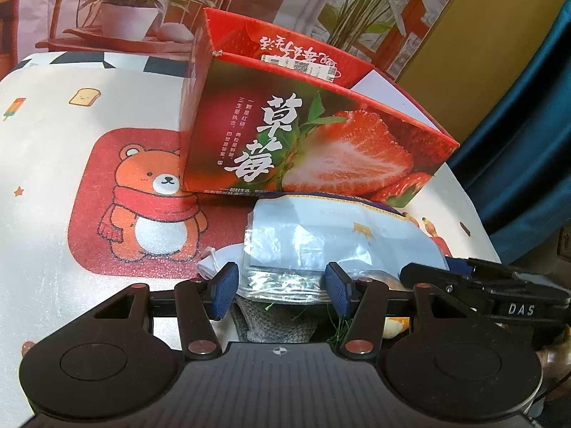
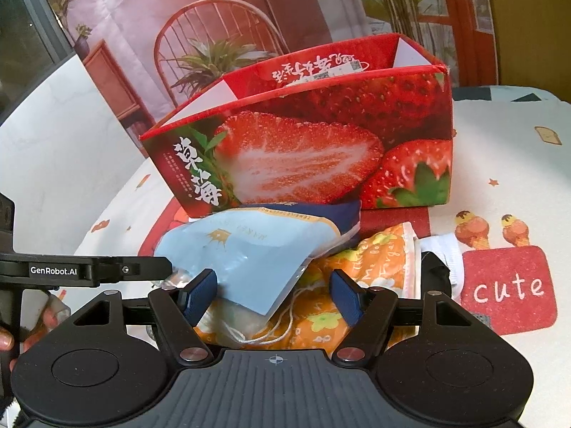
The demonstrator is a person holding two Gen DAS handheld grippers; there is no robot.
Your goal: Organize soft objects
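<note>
A red strawberry-print box (image 1: pixel 314 142) stands open-topped on the table; it also shows in the right wrist view (image 2: pixel 321 142). A pale blue plastic package (image 1: pixel 339 235) lies in front of it on a pile of soft items, also in the right wrist view (image 2: pixel 249 249). An orange printed fabric pouch (image 2: pixel 360 267) lies under it, with a white cloth (image 2: pixel 442 249) to its right. A grey knit item (image 1: pixel 274 324) sits below the left gripper. My left gripper (image 1: pixel 282 289) is open, its fingers on either side of the package's near end. My right gripper (image 2: pixel 273 294) is open over the package and pouch.
The table wears a white cloth with a bear print (image 1: pixel 153 207) and a red "cute" patch (image 2: pixel 506 289). A printed backdrop with plants (image 1: pixel 135 3) stands behind the box. The other gripper's black body shows at the right in the left wrist view (image 1: pixel 499 296).
</note>
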